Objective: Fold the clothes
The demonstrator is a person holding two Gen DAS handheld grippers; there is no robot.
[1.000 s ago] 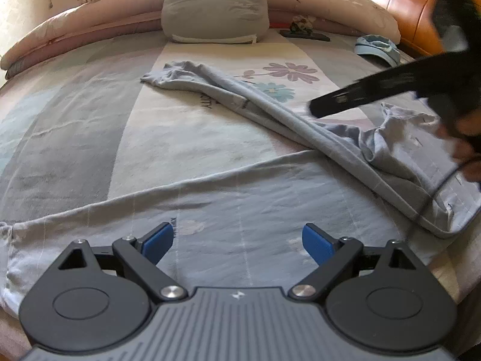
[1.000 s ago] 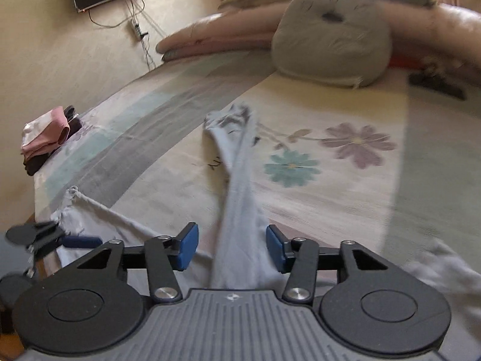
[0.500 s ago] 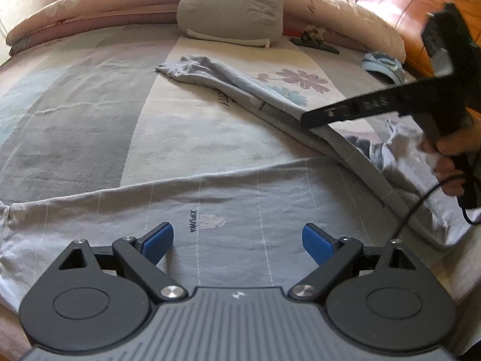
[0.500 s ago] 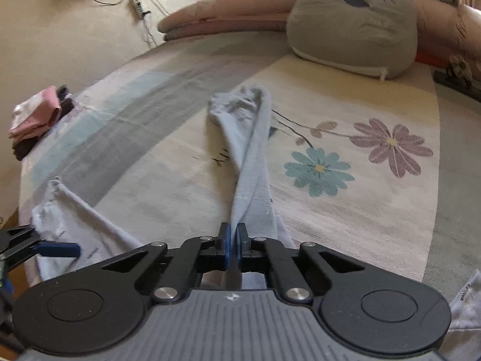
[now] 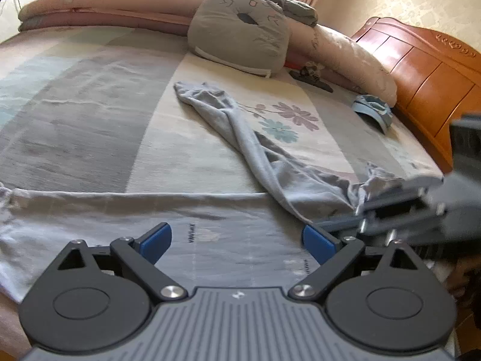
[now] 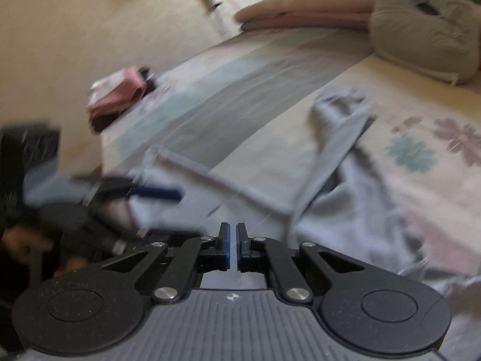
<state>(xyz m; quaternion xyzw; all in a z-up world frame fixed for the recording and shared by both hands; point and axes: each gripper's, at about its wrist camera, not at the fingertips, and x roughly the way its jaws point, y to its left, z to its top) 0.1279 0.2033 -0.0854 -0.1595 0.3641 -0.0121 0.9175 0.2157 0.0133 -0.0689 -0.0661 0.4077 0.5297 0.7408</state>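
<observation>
Two views tell this moment, starting with the left wrist camera. At the bottom of the frame the left gripper (image 5: 237,237) hangs with its jaws wide apart and nothing between the blue pads, low over the near part of the grey garment (image 5: 210,219). That garment looks like soft, thin knit, probably trousers. One part is spread fairly flat across the lower frame near the bed's edge, with small printed lettering on it. The other runs as a twisted, rope-like length up toward the centre, ending in a crumpled cuff beside the flower print on the bedsheet (image 5: 90,138). At the right edge the right gripper (image 5: 365,207) pinches a bunched fold of the cloth; the fabric puckers there, which suggests it is being drawn inward to straighten that twisted part. A grey cushion (image 5: 240,33) and rolled quilts sit at the top, and a carved wooden headboard (image 5: 421,69) fills the upper right.

From the right wrist camera, heavily blurred, the jaws stand together, and cloth appears caught under them, though the nip itself is hard to see. The garment spreads from the centre to the lower right. A pink and dark folded pile (image 6: 120,96) rests at the bed's corner at the left of the frame, probably clothes already done.
</observation>
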